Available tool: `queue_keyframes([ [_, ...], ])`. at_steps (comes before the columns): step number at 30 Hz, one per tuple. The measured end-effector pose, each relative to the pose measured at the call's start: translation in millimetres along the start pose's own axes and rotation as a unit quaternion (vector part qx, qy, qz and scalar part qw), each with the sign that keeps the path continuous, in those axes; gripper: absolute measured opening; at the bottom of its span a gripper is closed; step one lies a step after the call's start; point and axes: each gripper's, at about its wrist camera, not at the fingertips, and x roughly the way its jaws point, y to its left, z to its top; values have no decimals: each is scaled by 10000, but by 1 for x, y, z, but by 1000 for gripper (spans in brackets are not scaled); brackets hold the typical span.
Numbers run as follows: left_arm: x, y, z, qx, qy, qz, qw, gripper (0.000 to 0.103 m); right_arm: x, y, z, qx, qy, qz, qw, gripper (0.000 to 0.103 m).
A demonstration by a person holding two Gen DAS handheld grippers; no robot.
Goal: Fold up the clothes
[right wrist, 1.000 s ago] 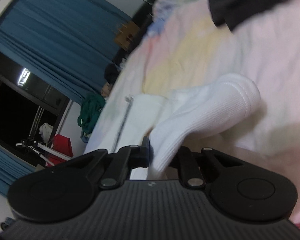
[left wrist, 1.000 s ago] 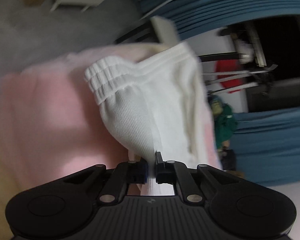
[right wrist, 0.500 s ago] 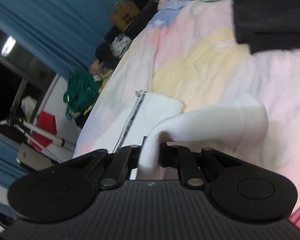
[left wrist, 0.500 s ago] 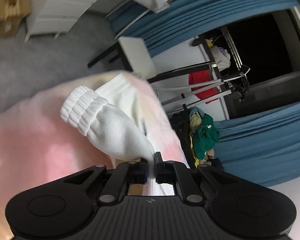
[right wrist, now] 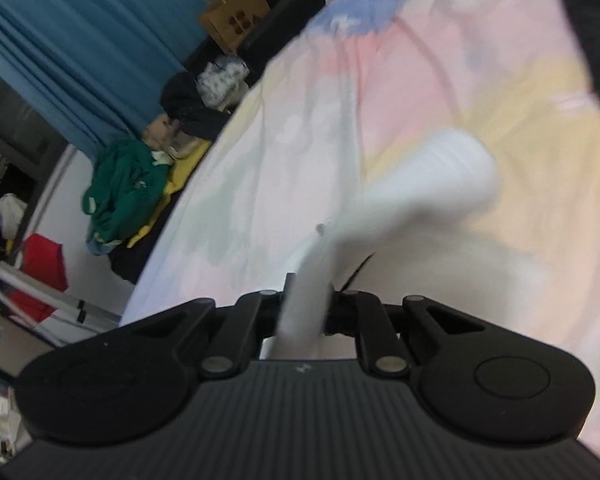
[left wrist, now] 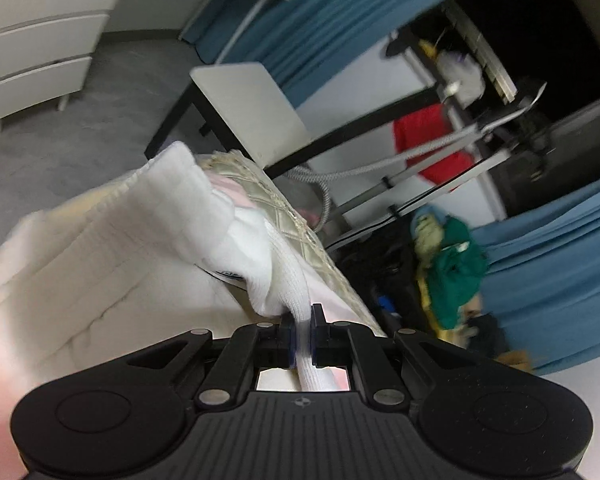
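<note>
White sock (left wrist: 220, 224): ribbed knit, pinched at one end by left gripper (left wrist: 302, 334), jaws clamped on a narrow fold of the fabric; body of sock trailing up and left over the bed (left wrist: 80, 280), cuff blurred at upper left. Beneath it, white folded cloth with quilted cream edging (left wrist: 284, 208). Further right, off the bed: white drawer unit (left wrist: 40, 60) at far left, grey floor, small white side table (left wrist: 252, 108) on dark legs, red garment (left wrist: 424, 136) on a metal stand, green garment (left wrist: 456, 276) in a heap, blue curtain (left wrist: 560, 264).

Second entry, right wrist view, left to right: blue curtain (right wrist: 80, 40), red garment (right wrist: 40, 268), green garment (right wrist: 124, 188) on a yellow pile, cardboard box (right wrist: 234, 16), pastel bedspread (right wrist: 300, 160) in pink, yellow and pale green. White sock (right wrist: 432, 184) lifted above bedspread, blurred, other end gripped in right gripper (right wrist: 306, 300), jaws closed on the fabric. Black garment (right wrist: 592, 24) at upper right corner, lying on the bed.
</note>
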Motion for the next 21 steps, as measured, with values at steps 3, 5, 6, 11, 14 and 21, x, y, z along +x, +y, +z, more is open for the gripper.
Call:
queue_keyframes([
  [3,72,-2,16,33,289,308,9991,7,42,7,1,-197,-296,-428,9985,12],
  [5,104,5,20,-25,485,446,9978,8,54,7,5,-408,-548,-603,9958,12],
  [6,115,7,20,20,546,509,9972,8,56,3,4,-444,-600,-582,9955,12],
  [11,120,18,18,272,628,334,9971,16,42,-13,-3,-781,-996,-123,9919,27],
  [14,103,22,9,547,644,138,9963,44,26,-12,-15,-1179,-1267,23,9849,59],
  [21,1,37,-39,978,-365,-205,9943,83,-25,-40,-38,-815,-1901,504,9771,87],
])
